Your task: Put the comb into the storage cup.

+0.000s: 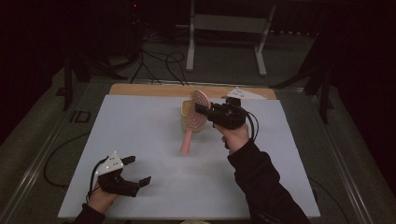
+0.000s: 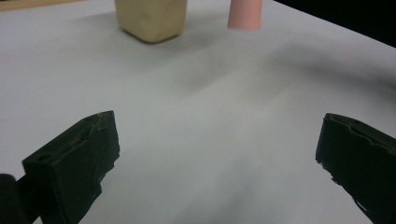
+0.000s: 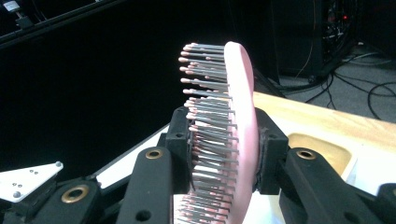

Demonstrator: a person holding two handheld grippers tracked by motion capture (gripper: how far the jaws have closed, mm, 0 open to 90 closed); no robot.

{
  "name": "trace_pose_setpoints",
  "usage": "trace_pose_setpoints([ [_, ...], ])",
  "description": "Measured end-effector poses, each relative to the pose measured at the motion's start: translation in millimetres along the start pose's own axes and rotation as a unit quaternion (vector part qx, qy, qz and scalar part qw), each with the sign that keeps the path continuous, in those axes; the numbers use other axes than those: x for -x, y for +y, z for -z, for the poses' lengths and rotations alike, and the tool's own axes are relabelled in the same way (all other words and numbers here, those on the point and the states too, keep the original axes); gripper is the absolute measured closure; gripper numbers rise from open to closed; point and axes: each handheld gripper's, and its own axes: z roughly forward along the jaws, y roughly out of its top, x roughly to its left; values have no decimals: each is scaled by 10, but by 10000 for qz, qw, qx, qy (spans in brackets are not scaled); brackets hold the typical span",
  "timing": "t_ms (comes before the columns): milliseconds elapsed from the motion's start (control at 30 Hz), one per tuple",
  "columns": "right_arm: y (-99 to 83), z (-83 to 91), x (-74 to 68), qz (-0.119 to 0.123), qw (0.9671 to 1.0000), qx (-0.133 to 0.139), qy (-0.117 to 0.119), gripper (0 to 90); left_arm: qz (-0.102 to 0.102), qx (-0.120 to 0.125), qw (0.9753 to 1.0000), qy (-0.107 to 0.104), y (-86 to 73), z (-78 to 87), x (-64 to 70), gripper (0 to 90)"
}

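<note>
Two grippers work this table, and one is busy. The right gripper (image 1: 201, 111) has its jaws closed across the head of a pink hairbrush (image 1: 195, 119), one jaw on the bristle side and one on the smooth back, as the right gripper view (image 3: 224, 154) shows plainly. The brush hangs lifted, head up and handle (image 1: 186, 145) pointing down toward six o'clock, directly over or just in front of the cream-coloured holder (image 1: 187, 108) at twelve o'clock on the white mat (image 1: 140, 140) — whether it touches the rim I cannot tell. The left gripper (image 1: 140, 170) waits at about seven o'clock, jaws spread wide with nothing between them. My reading: the pickup is done, and what remains is settling the brush into the holder — and letting go.
</note>
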Motion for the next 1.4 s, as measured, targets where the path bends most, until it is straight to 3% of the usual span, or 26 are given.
trace_pose_setpoints([
  [767,624,104,68,400,9976,545,-163,660,117,33,9997,211,-140,167,-60,3],
  [1400,952,-29,226,577,9938,863,-402,661,132,126,9997,163,-135,179,-66,3],
])
